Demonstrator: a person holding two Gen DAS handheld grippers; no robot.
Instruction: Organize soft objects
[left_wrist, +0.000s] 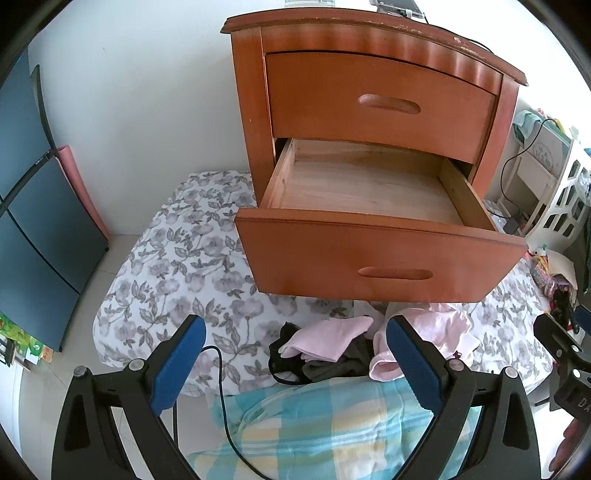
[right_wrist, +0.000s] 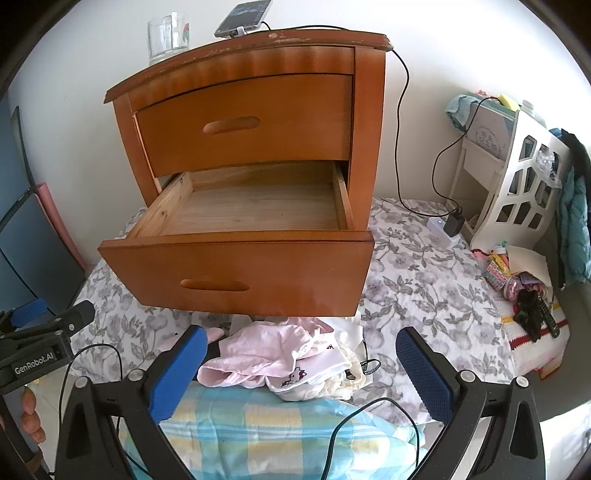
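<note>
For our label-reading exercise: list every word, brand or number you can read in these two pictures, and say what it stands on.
"GenRobot.AI": on the left gripper body, right wrist view.
Red letters on the white garment: partly hidden, unreadable.
Writing on the pale box at right: blurred.
Phone screen: too small.

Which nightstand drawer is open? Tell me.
The lower drawer is pulled out, its bare wooden inside showing. The upper drawer sits shut in the nightstand.

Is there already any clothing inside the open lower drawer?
No. The lower drawer shows only bare wood inside; the clothes pile lies on the floral sheet below it.
</note>
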